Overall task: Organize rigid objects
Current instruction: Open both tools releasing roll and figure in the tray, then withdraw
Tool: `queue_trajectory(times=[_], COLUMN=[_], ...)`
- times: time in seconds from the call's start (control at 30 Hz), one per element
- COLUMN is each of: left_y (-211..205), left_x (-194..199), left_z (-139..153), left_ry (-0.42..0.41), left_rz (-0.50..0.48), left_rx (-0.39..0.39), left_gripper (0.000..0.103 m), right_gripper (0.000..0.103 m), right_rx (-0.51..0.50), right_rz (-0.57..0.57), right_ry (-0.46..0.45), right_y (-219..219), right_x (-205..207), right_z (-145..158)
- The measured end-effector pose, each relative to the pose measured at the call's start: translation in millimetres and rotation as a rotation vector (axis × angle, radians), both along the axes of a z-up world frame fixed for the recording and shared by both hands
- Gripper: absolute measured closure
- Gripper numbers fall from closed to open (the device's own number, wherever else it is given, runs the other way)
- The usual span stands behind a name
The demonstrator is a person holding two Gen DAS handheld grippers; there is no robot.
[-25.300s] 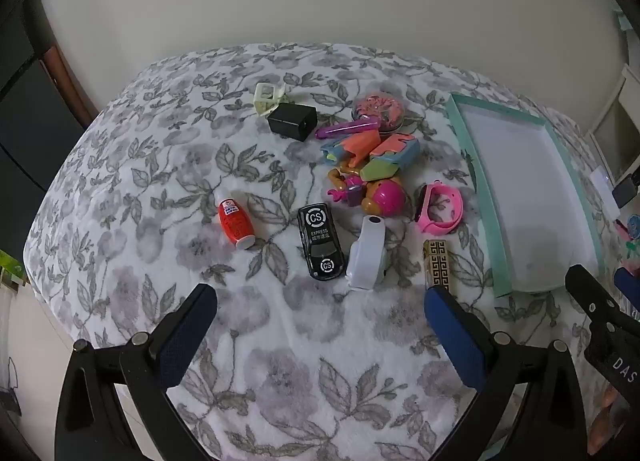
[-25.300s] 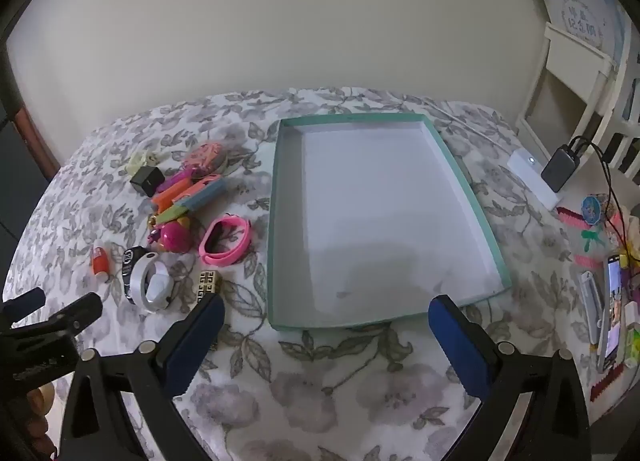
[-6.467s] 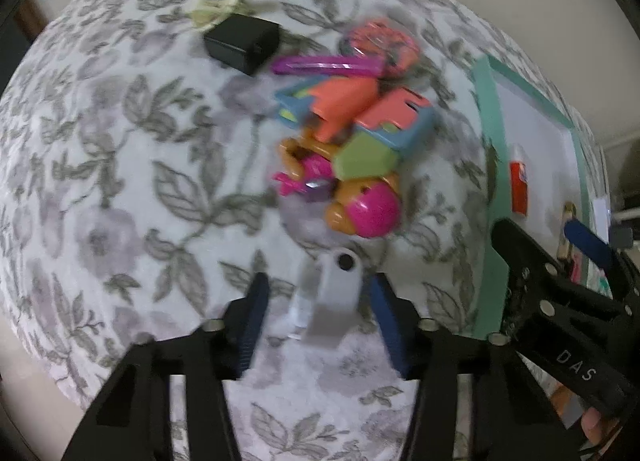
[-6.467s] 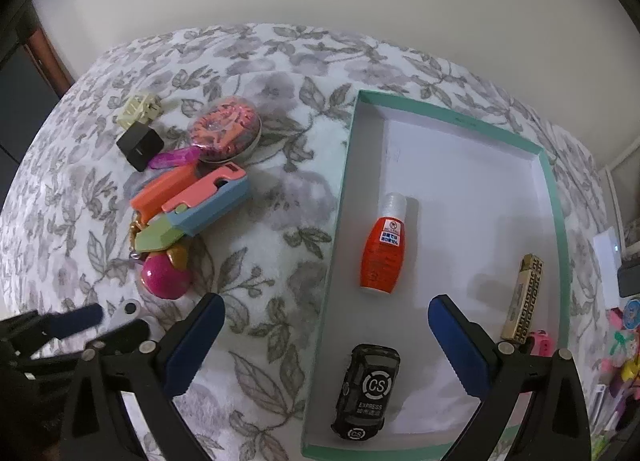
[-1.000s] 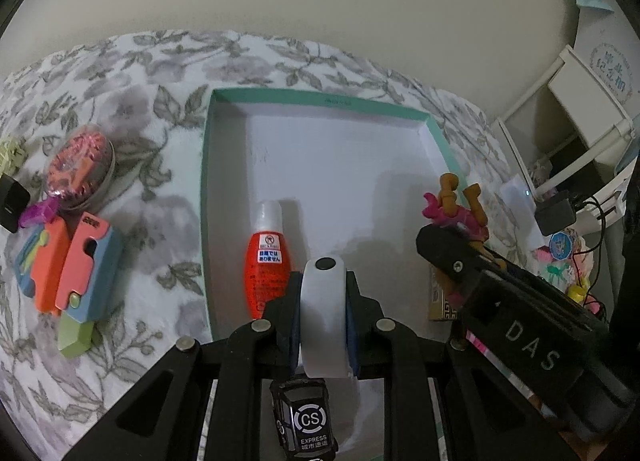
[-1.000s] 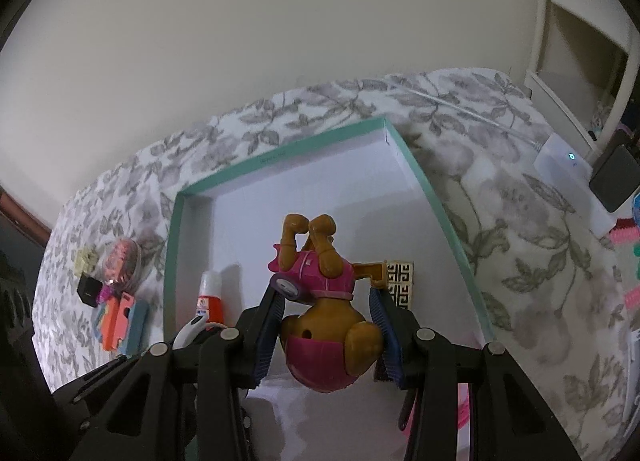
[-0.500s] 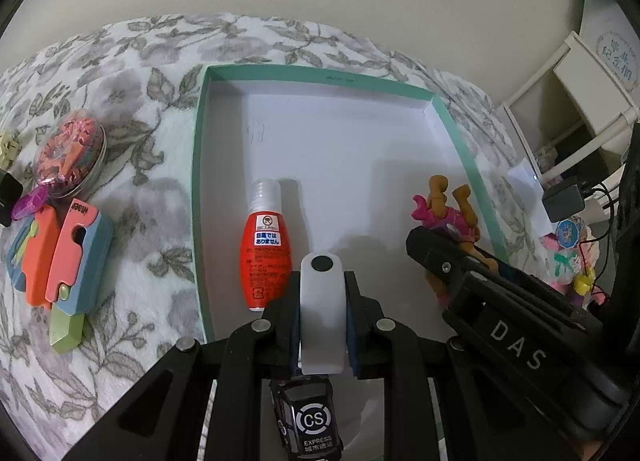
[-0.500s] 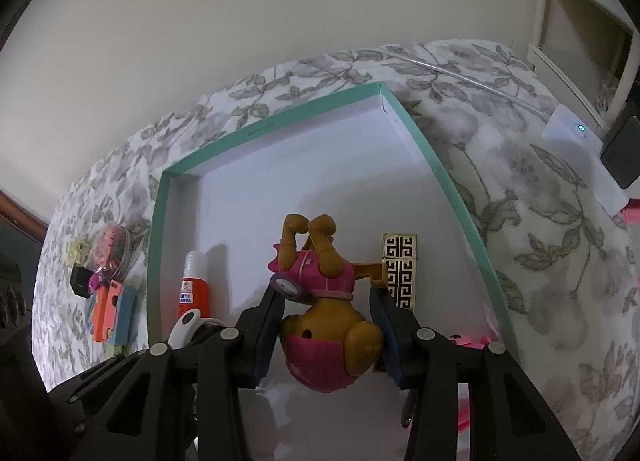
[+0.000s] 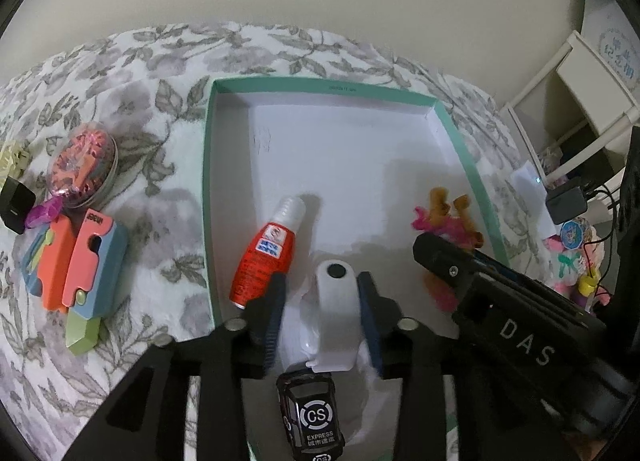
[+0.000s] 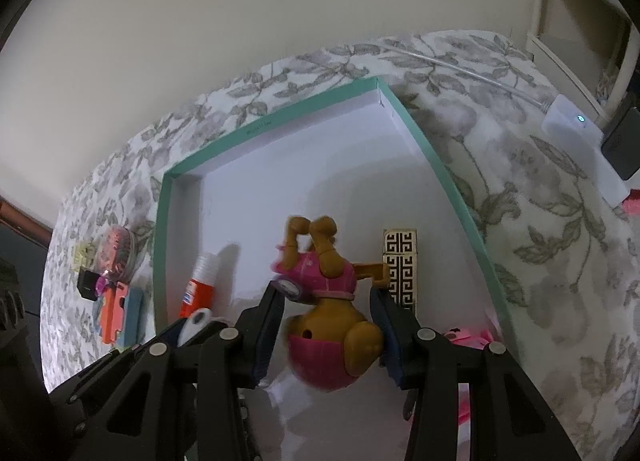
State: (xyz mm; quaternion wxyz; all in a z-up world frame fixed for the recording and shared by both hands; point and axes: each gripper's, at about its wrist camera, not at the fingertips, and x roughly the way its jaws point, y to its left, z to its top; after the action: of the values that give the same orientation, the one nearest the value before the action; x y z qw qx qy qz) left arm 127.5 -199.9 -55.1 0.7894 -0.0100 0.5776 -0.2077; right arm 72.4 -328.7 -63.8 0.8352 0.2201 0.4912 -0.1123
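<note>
My left gripper [image 9: 320,309] hangs over the near part of the teal tray [image 9: 206,181], its jaws opening. The white plastic piece [image 9: 334,313] lies between them with a gap beside the left pad. A red bottle [image 9: 264,257] and a black toy car [image 9: 314,417] lie in the tray next to it. My right gripper [image 10: 326,325] is also opening over the tray [image 10: 440,165]. The brown-and-pink toy figure [image 10: 324,301] sits blurred between its pads, slipping loose. A gold patterned bar [image 10: 401,265] lies just to the right of it.
Left of the tray, on the floral bedspread [image 9: 140,73], lie orange-and-blue blocks [image 9: 76,261], a round tin [image 9: 82,169] and a black cube [image 9: 14,201]. A pink band [image 10: 468,337] lies at the tray's near right. A white box [image 10: 576,129] and cables lie beyond the tray's right rim.
The left jaws have parted from the white piece that they were clamping. The toy figure, sharp before, is now blurred between the slightly wider right jaws. Both hands stay over the tray.
</note>
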Motion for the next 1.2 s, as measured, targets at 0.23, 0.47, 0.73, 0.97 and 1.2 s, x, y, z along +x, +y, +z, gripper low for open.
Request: queue_trajectory(times=[0.23,0.47,0.73,0.97,1.2], left_y=[9,21,52,64,63], left_x=[0,6,17,22,23], left_z=[21,44,64,66,55], left_ry=[-0.026,-0.061,-0.107,-0.142,-0.115], left_rz=[0.013,0.043,0.123,0.159,0.161], left_rx=[-0.041,-0.064,-0.060,-0.014,0.011], left_gripper=[0.045,0.036,0.024,0.013,0.012], right_gripper=[0.049,0.049,0.041,0.030,0.022], right_rx=[-0.039,-0.077,-0.117,-0.132,-0.138], right_rz=[0.004,0.019,0.019,0.029,0.040], right_ry=[-0.053,-0.119,-0.157,-0.143,-0.138], right_y=[2,10,14,16,18], right_x=[-4,-10,-14,-11,-9], right_z=[30,62,80,76,72])
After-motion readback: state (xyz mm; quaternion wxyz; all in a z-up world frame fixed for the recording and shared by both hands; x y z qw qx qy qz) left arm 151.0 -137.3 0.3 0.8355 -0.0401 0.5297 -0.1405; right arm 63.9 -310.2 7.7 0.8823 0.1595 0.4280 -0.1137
